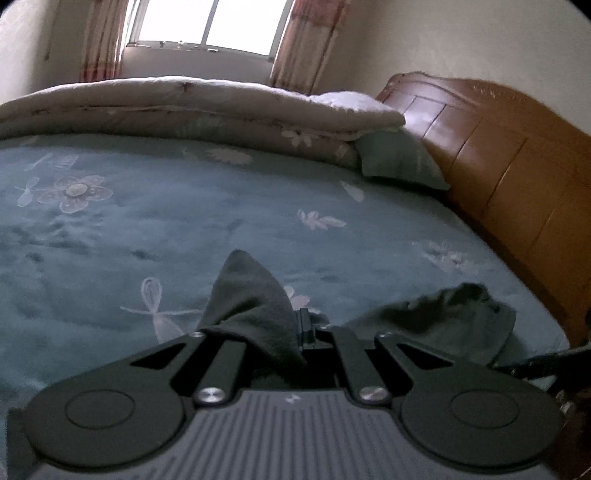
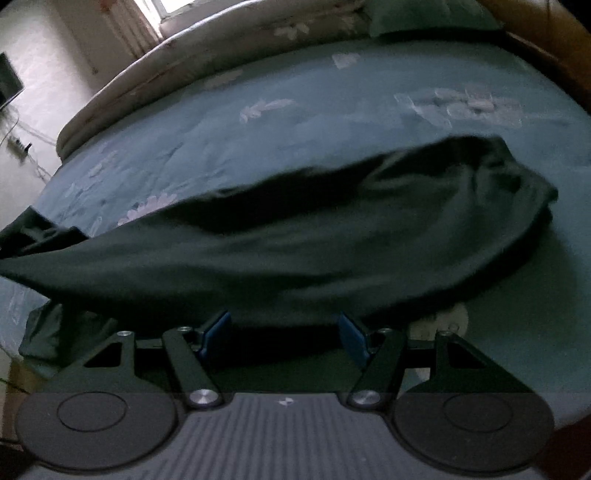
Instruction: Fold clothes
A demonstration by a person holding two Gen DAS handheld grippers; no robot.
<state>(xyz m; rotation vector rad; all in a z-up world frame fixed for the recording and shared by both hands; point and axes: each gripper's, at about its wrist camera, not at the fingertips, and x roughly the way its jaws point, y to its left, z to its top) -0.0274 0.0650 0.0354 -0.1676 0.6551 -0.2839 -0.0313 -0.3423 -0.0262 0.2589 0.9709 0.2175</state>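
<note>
Where the view begins, nearest the cameras: left gripper [image 1: 303, 332], jaws closed together on a corner of the dark green-grey cloth garment [image 1: 251, 295], the pinched fabric rising in a peak above the fingers. Right gripper [image 2: 284, 332], blue-padded jaws standing apart, the garment's near edge lying between them; whether the pads touch the cloth cannot be told. Garment, main body: a long crumpled band across the teal floral bedsheet [image 2: 332, 103], its far end bunched toward the right side of the bed. Open room: broad bare sheet beyond the garment and to the left of it. Bounds: brown wooden headboard [image 1: 498, 158] along the right edge; folded beige floral quilt [image 1: 184, 107] along the far edge, with a teal pillow [image 1: 399, 158] tucked at its right end, beside the headboard. Farthest: bright window [image 1: 210, 22] with patterned curtains [image 1: 103, 40], pale wall [image 1: 461, 40].
</note>
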